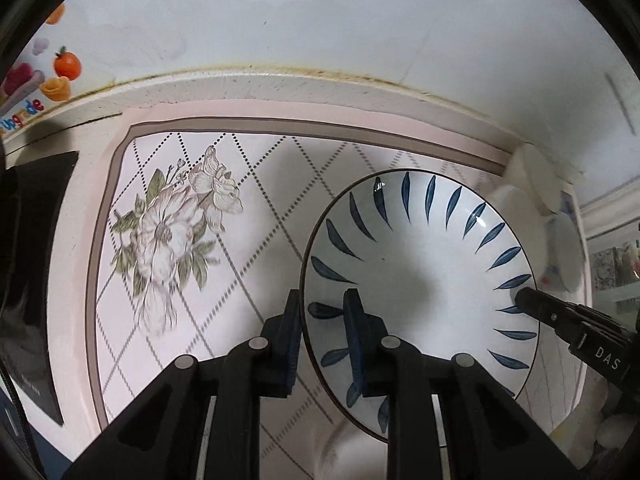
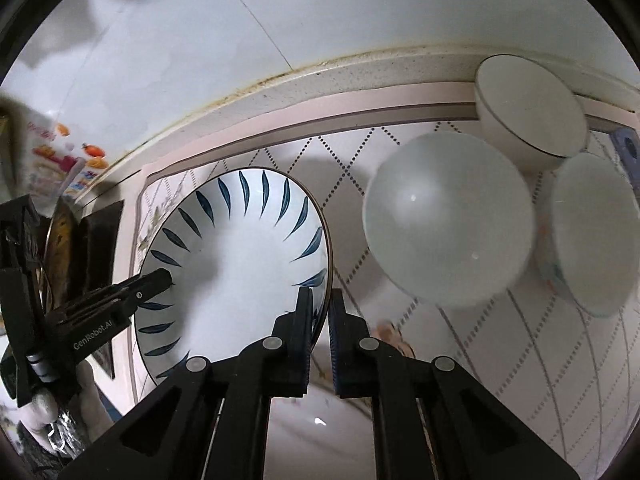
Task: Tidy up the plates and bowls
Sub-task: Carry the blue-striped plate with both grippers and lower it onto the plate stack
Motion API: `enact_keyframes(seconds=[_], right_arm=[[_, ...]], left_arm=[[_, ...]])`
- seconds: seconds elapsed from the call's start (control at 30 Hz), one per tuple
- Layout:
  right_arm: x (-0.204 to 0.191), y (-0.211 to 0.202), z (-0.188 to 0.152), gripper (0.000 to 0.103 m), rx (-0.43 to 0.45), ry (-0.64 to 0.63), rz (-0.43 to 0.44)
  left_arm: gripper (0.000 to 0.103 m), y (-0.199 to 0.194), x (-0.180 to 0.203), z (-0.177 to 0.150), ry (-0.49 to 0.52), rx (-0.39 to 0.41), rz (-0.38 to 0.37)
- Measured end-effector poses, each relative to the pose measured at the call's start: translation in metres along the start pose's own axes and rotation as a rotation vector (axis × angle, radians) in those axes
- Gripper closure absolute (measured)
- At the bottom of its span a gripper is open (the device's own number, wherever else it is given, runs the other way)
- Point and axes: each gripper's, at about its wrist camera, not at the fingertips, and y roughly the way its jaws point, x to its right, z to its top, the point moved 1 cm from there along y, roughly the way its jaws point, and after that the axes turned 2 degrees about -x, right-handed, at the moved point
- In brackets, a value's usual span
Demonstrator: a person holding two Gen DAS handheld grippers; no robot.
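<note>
A white plate with blue leaf marks (image 1: 420, 256) is held between both grippers above a floral mat (image 1: 180, 220). My left gripper (image 1: 324, 312) is shut on the plate's left rim, one finger under and one inside. My right gripper (image 2: 322, 308) is shut on the same plate's (image 2: 240, 248) right rim. The right gripper's finger (image 1: 536, 304) shows at the plate's right edge in the left wrist view. The left gripper's finger (image 2: 156, 280) shows at its left edge in the right wrist view. Three white bowls lie on the mat: a frosted one (image 2: 448, 220), one behind it (image 2: 528, 112), one at the right (image 2: 592, 232).
A white tiled wall (image 1: 320, 20) and a speckled counter edge (image 1: 280, 84) run behind the mat. A dark flat object (image 1: 32, 280) lies at the left. A printed packet with fruit pictures (image 2: 60, 164) stands at the far left. Another white dish (image 2: 320, 432) lies below the right gripper.
</note>
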Motion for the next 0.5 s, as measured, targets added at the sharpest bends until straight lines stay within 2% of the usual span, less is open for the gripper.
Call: enact_keyframes(seconds=[0.23,0.5], right_arm=[[0.016,-0.049,-0.047,0.094,0.013,-0.054,0.011],[0.038,-0.072,-0.107,0.094,-0.016,-0.064,0.003]], left_arm=[[0.085,-0.023,0.015,-0.040,-0.010,0.010,-0.031],[0.085,-0.022,0.031,-0.092,0.012,-0.044,-0.028]])
